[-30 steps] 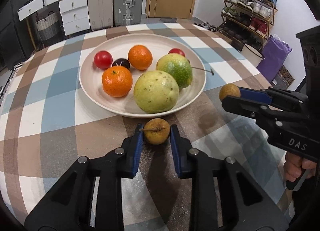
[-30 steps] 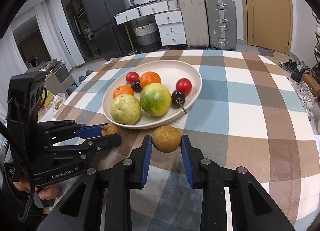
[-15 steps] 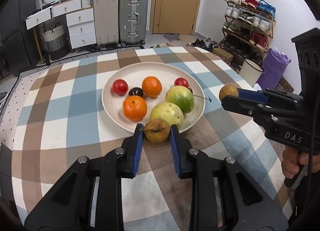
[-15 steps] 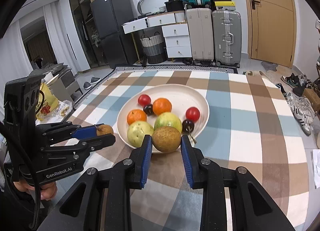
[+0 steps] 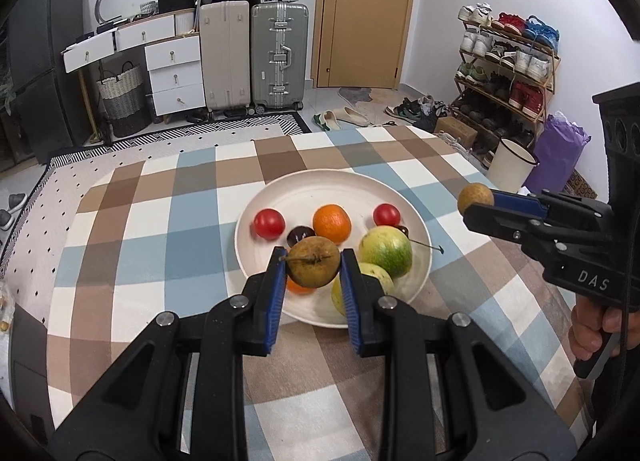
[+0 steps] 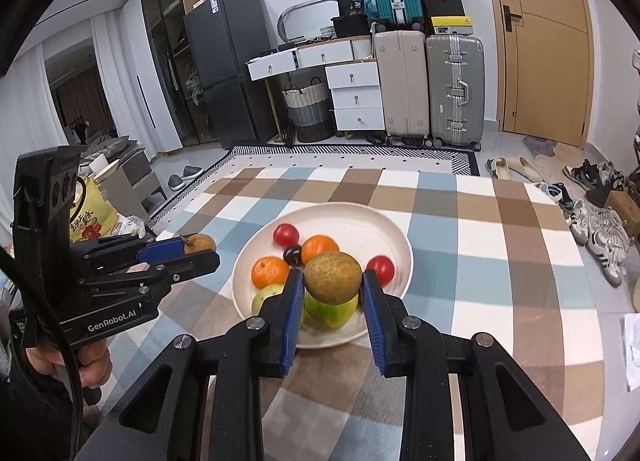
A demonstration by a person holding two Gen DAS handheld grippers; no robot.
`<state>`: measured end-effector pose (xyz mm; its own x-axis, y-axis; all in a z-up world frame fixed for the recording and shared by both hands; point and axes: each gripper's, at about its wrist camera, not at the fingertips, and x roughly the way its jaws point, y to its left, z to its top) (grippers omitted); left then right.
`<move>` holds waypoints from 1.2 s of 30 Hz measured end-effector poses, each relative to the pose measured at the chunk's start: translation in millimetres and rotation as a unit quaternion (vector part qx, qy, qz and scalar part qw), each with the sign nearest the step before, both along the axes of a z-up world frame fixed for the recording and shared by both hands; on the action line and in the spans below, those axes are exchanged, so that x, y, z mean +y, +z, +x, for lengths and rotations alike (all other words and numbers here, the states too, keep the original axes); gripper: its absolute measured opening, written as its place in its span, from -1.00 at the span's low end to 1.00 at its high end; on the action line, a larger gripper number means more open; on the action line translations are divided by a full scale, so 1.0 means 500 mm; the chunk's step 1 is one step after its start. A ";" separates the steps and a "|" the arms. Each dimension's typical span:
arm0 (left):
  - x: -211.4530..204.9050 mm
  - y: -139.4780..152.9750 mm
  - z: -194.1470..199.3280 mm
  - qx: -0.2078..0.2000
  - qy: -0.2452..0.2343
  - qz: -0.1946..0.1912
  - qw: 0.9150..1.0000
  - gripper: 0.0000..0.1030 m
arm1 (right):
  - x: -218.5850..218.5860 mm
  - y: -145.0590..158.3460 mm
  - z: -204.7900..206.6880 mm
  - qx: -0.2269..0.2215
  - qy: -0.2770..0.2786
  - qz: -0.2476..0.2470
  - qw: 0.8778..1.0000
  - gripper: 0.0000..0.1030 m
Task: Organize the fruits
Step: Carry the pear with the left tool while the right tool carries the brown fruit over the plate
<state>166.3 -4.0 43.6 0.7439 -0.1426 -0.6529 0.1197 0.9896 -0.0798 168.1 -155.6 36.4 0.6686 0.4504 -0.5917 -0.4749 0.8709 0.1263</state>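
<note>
My left gripper (image 5: 313, 267) is shut on a small brown pear (image 5: 314, 261) with a stem and holds it high above the near rim of the white plate (image 5: 320, 189). My right gripper (image 6: 331, 281) is shut on a round brown fruit (image 6: 333, 277), also raised above the plate (image 6: 360, 221). On the plate lie two oranges (image 5: 332, 223), two red tomatoes (image 5: 269, 223), a dark cherry (image 5: 299, 235) and two large green fruits (image 5: 386, 249). Each gripper shows in the other's view, the right (image 5: 476, 207) and the left (image 6: 200, 251).
The plate sits on a table with a blue, brown and white checked cloth (image 5: 160, 221). Suitcases (image 5: 256, 57), white drawers and a basket stand behind. A shoe rack (image 5: 508, 73) and bin (image 5: 512, 165) are at the right.
Both grippers have lifted their fruits up from the table and now hold them well above the plate. The plate looks smaller and farther below.
</note>
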 end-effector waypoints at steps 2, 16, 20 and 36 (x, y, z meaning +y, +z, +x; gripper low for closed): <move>0.004 0.004 0.010 -0.001 0.003 0.003 1.000 -0.54 | 0.001 0.006 0.010 0.000 0.001 0.003 1.000 -0.43; 0.024 -0.012 0.084 0.003 0.020 0.012 1.000 -0.54 | 0.020 0.008 0.080 0.004 0.005 0.009 1.000 -0.43; 0.035 -0.025 0.106 0.009 0.023 0.006 1.000 -0.54 | 0.025 0.001 0.100 0.008 0.005 0.009 1.000 -0.43; 0.043 -0.098 0.193 0.038 0.026 0.010 0.999 -0.54 | 0.055 -0.069 0.189 0.038 0.009 -0.007 0.999 -0.43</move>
<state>262.9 17.4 -5.5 0.6987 -0.0907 -0.7096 0.0621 0.9959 -0.0661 262.4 -128.3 2.1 0.6137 0.4529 -0.6468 -0.4796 0.8645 0.1503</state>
